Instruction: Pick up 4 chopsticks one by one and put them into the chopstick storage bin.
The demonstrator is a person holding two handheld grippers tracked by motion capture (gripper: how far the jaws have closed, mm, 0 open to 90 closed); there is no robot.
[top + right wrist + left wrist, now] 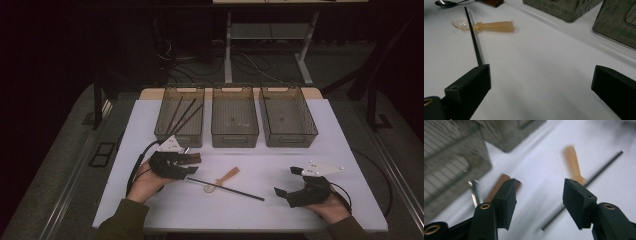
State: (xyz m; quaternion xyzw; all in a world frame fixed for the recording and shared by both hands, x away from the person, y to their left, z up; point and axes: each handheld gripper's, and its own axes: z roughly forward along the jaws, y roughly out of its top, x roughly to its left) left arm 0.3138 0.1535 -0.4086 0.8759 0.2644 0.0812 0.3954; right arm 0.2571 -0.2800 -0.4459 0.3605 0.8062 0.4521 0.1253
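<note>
Nearest to us in the high view, our two hands come in over the near edge of the white table, one gripper in each. We hold the left gripper at near left, just in front of the left bin, its jaws pointing right. We see those jaws spread with only bare table between them in the left gripper view, and nothing is pinched. Beside its left jaw lie a brown-handled utensil and a shiny metal strip, both close to the bin wall; we cannot tell exactly what the strip belongs to.

We keep the right gripper at near right, well apart from the left one, its jaws pointing left and spread wide over empty table, gripping nothing.

Between the two grippers lies a thin black stick, running from near the left gripper toward the right one. It crosses over a small tan spoon with a clear bowl, touching it near where bowl meets handle. In the right gripper view the stick's near end lies just past the left jaw, and a metal spoon shows at the far left edge.

Three grey bins stand in a row at the far side: the left one holds several dark sticks, the middle bin and the right bin stand beside it.
</note>
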